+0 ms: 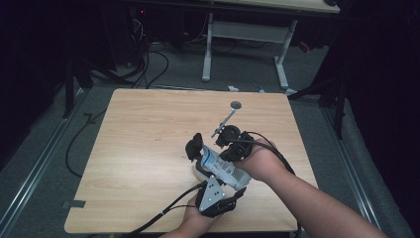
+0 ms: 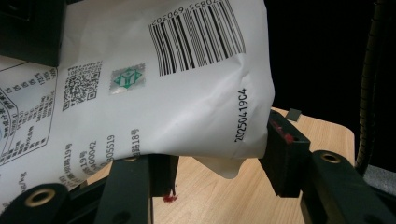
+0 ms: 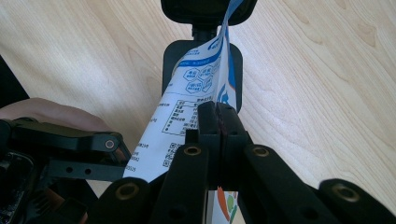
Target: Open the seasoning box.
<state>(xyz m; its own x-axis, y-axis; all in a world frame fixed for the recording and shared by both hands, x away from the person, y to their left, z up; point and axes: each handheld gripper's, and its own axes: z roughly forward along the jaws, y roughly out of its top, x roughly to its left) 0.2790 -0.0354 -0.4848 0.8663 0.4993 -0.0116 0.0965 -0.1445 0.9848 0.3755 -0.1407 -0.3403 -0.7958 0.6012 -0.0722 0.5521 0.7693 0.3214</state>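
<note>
A white pouch (image 1: 224,167) with blue print and a barcode is held between both grippers over the table's front half. My left gripper (image 1: 204,173) comes in from the front edge. Its jaws stand around the pouch's bulging lower end (image 2: 187,102), and the right pad (image 2: 280,140) presses against it. My right gripper (image 3: 218,116) is shut on a thin edge of the pouch (image 3: 187,98); in the high view this gripper (image 1: 227,150) reaches in from the right. The pouch's far end meets a black clip-like stand (image 3: 208,9), also seen on the table (image 1: 194,146).
A thin grey rod with a round disc end (image 1: 236,104) lies on the wooden table (image 1: 148,124) just beyond my right gripper. Cables trail from both grippers over the front edge. Past the table stands a white desk frame (image 1: 247,34) on a floor with cables.
</note>
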